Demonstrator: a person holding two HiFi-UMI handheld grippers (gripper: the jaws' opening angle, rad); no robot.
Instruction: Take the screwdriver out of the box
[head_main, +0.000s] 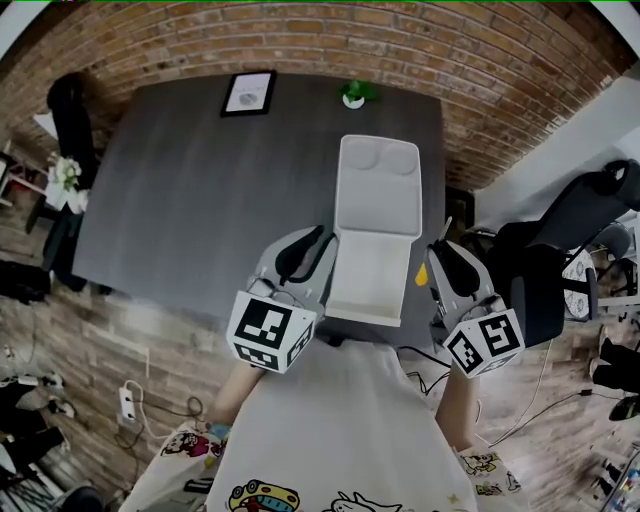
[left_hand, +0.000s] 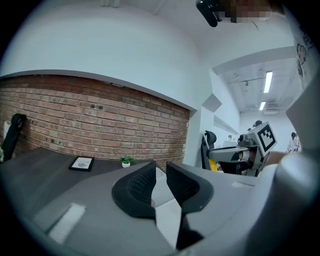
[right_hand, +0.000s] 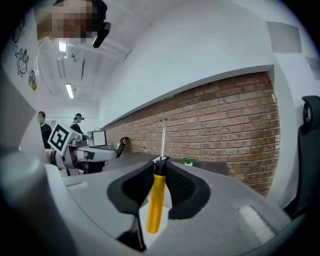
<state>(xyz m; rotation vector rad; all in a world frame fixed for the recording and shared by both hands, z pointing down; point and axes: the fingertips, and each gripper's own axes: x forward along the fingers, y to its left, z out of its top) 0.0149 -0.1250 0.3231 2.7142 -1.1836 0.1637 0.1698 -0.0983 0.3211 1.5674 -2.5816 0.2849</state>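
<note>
An open white box (head_main: 375, 230) lies on the dark table (head_main: 200, 190), its lid folded back away from me. The screwdriver (right_hand: 156, 200) has a yellow handle, a black collar and a thin metal shaft pointing up. My right gripper (right_hand: 161, 162) is shut on it at the collar, held in the air to the right of the box (head_main: 440, 255). Its yellow handle (head_main: 421, 273) shows beside the jaws. My left gripper (head_main: 318, 240) hovers at the box's left near corner. Its jaws (left_hand: 161, 167) stand a narrow gap apart with nothing between them.
A framed picture (head_main: 249, 93) and a small green plant (head_main: 355, 95) stand at the table's far edge by the brick wall. A black chair (head_main: 570, 240) is at the right. A power strip (head_main: 128, 403) and cables lie on the floor at the left.
</note>
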